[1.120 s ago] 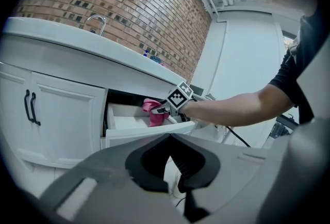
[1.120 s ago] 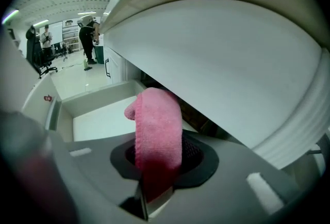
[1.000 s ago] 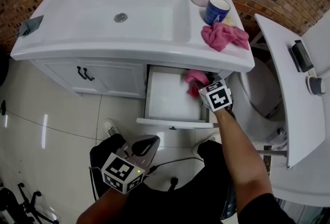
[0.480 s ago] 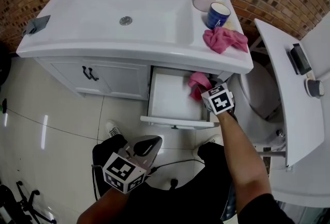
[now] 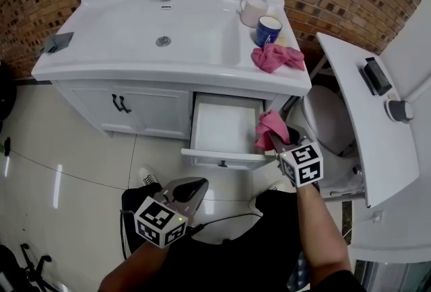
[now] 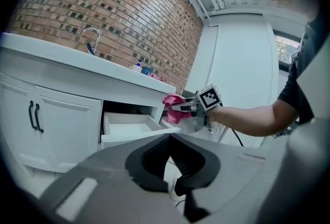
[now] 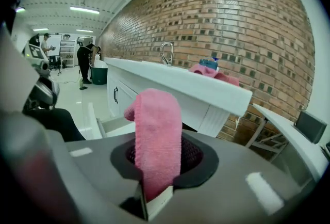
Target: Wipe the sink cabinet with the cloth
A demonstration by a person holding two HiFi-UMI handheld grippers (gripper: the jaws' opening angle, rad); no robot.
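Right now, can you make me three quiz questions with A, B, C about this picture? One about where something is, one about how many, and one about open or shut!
1. Where is the mug? A in a box. B on the sink top. C on a chair.
2. How many pink cloths are there? A one. B two. C four.
3. The drawer is: A open. B shut. C taken off.

Answers: 1 B, it stands beside the soap. 2 B, one cloth lies on the sink top and another is in the right gripper. 3 A, it is pulled out and its white inside shows.
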